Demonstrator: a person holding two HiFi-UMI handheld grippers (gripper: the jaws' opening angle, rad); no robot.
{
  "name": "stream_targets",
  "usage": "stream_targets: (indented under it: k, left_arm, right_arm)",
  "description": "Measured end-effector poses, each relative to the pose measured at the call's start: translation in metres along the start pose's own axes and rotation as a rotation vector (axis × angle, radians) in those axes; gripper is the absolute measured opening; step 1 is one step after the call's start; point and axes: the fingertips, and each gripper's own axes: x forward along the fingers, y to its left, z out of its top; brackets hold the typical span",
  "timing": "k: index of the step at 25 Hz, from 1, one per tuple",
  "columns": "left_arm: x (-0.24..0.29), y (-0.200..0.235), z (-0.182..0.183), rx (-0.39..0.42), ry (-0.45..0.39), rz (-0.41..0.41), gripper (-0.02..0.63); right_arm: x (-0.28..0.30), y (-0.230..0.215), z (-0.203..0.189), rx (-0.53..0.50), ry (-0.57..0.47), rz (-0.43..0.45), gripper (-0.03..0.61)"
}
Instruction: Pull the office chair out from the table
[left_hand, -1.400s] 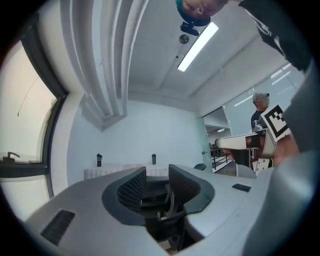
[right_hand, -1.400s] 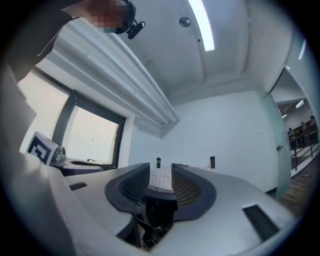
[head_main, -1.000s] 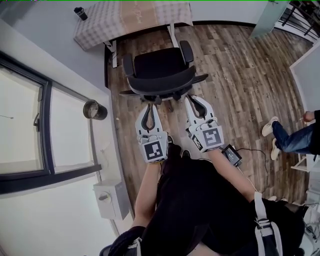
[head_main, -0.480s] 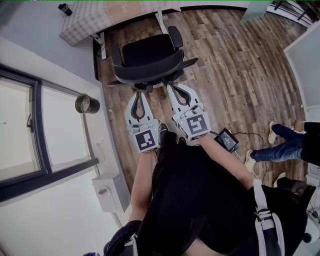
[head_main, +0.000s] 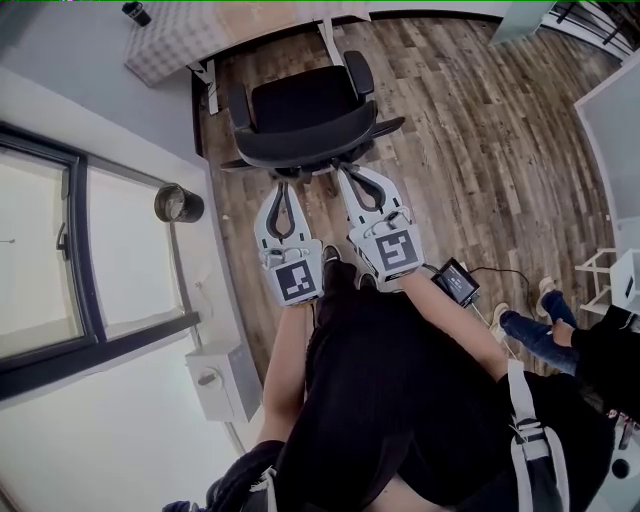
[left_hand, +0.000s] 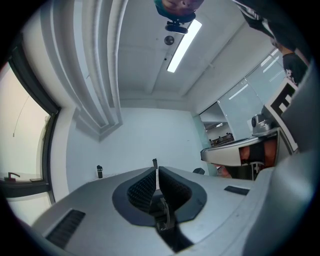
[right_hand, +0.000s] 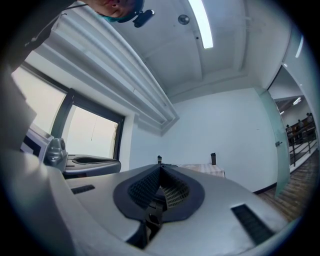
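Now left gripper (head_main: 283, 186) and right gripper (head_main: 347, 175) sit closed behind the chair (head_main: 300, 110).
Each has its jaws pressed together on nothing, tips just beside the chair's rear edge.

Black office chair (head_main: 305, 105), upright, near checked table (head_main: 175, 40)

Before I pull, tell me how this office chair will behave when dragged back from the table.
The office chair probably rolls easily: its star base stands on smooth wood floor, though casters aren't clearly visible. It may swivel rather than track straight if pulled by one side of the curved backrest. It looks bulky, likely fairly heavy, unlikely to tip.
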Motion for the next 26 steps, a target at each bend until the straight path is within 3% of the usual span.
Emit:
stream_targets:
  k: [26]
  left_arm:
    - [0.0, -0.001, -0.002, 0.051, 0.02, 0.044, 0.005]
  right_arm:
    - [-0.002, -0.027, 0.0, 0.028, -0.021, -0.021, 0.002]
